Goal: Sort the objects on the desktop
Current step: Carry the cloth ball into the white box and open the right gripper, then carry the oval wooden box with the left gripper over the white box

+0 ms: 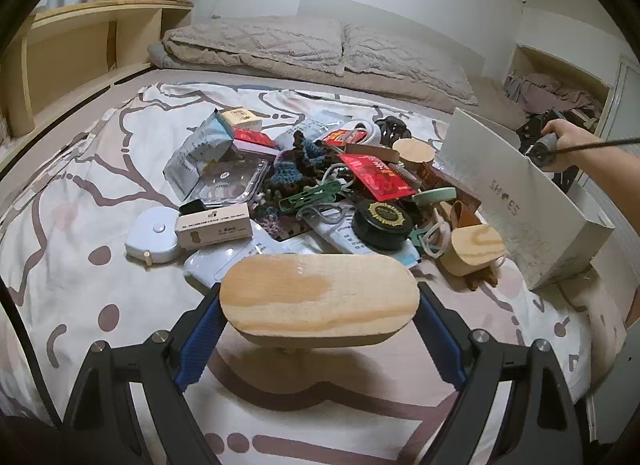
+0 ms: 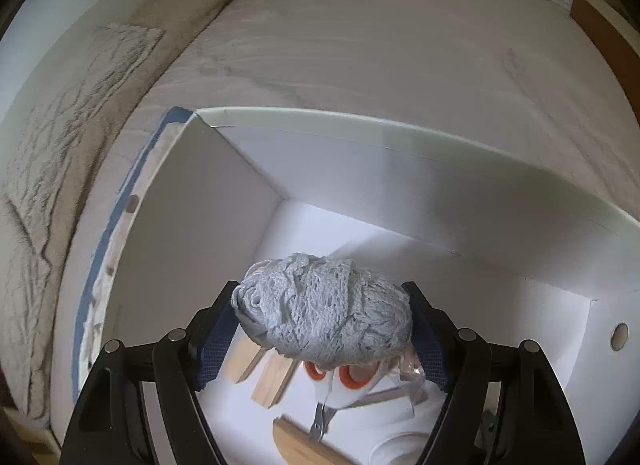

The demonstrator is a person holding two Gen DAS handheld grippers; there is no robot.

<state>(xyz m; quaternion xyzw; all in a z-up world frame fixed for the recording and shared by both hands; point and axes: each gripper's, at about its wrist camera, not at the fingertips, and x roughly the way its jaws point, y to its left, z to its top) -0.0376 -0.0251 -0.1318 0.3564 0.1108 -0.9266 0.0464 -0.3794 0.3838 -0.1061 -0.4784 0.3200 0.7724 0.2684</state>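
While the left gripper (image 1: 320, 329) pinches an oval wooden block (image 1: 318, 297) between its blue pads (image 1: 200, 339), the block hangs clear of the patterned sheet (image 1: 80, 265), nearer the camera than the white shoe box (image 1: 520, 201), with its shadow directly beneath. Contact is on the two rounded ends, so the jaws stand wide. Judged from its look, the block is rigid, light to moderate in weight and smooth-faced; a grip across the short, flat sides would give the pads more bearing surface and less chance of the block pivoting

The right gripper (image 2: 322, 325) holds a ball of pale grey lace trim (image 2: 324, 305), jaws spread wide and pressing into its flanks. The ball hangs above the open interior of the shoe box (image 2: 400, 169), over scissors with orange finger holes (image 2: 348, 375) and several wooden pieces (image 2: 272, 377) on the box floor. The trim appears soft, very light and compressible; it should tolerate a drop without damage, but loose windings could snag on the pads at release

Beside the box, on its left in the left wrist view, lies the unsorted pile: a black round tin (image 1: 382, 221), a green clothes peg (image 1: 310, 195), a small oval wooden box (image 1: 476, 249), a white tape measure (image 1: 154, 235), a clear plastic lid (image 1: 232, 181). The tin and lid look hard and slippery; take them across the narrowest rigid span
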